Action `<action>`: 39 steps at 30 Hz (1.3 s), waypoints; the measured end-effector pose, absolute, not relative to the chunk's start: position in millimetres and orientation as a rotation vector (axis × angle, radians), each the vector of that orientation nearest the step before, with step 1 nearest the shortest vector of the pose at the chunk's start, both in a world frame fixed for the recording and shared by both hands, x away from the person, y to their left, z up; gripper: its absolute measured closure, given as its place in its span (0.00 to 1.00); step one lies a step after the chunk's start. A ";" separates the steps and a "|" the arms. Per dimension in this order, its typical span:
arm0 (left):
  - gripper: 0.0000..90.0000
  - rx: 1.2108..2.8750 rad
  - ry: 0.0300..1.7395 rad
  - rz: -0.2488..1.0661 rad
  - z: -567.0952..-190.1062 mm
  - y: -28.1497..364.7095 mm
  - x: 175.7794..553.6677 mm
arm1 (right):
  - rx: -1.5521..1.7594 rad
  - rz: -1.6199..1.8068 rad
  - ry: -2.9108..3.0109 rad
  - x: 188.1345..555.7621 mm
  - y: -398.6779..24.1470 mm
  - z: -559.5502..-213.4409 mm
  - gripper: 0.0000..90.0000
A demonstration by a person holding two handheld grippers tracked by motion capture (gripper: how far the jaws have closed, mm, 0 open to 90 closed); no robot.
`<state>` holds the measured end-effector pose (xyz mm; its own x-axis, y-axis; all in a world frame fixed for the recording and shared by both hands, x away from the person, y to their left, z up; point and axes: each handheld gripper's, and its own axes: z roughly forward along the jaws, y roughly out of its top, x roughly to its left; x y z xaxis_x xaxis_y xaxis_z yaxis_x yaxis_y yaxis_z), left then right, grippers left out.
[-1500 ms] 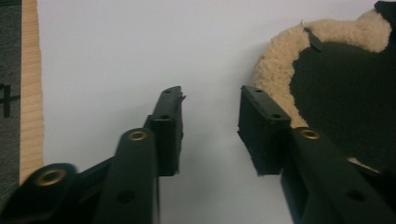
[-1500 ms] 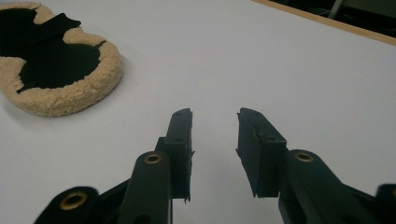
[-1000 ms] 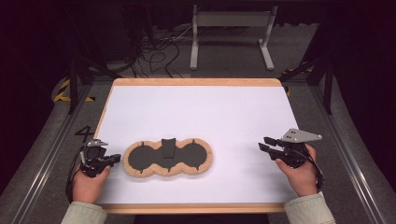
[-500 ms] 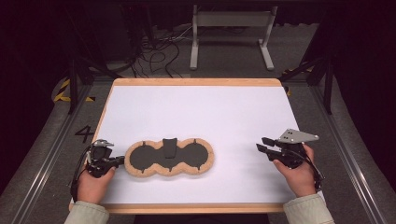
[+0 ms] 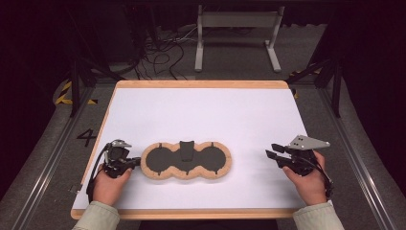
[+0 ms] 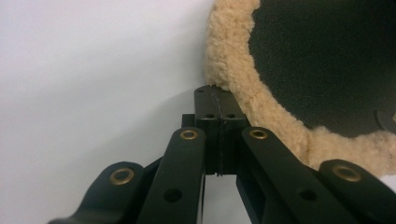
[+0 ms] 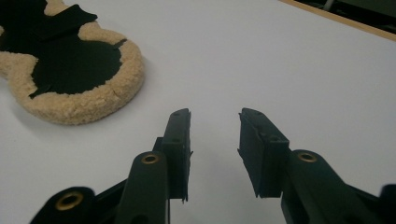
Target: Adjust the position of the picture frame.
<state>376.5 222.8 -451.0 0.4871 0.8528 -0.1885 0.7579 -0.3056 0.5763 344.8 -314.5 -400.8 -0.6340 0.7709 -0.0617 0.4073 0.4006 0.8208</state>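
Here the fleece piece (image 5: 186,160) lies flat on the white table (image 5: 206,115), nearer the person's edge than the far one: a three-lobed shape with a tan woolly rim and dark inner panels, a small dark tab at its middle. What the piece is cannot be told. In the left gripper view its far lobes are cut off; in the right gripper view its left part runs off the frame.

The left gripper (image 5: 128,164) sits just beside the piece's left lobe, jaws pressed fully together with nothing between them, their tips at the woolly rim (image 6: 233,84); touching or not is unclear.

The right gripper (image 5: 276,152) rests well right of the piece, jaws parted, gripping nothing.
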 end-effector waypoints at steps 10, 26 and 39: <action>1.00 2.180 1.212 0.151 -450.0 183.5 384.9 | 1.044 1.114 2.210 336.5 -324.4 -402.7 0.71; 0.94 2.121 1.116 0.129 -434.7 168.2 389.8 | 1.063 1.128 2.209 334.2 -326.9 -404.2 0.74; 0.95 2.206 0.923 0.358 -406.7 131.9 411.0 | 1.042 1.147 2.281 330.8 -319.3 -407.2 0.84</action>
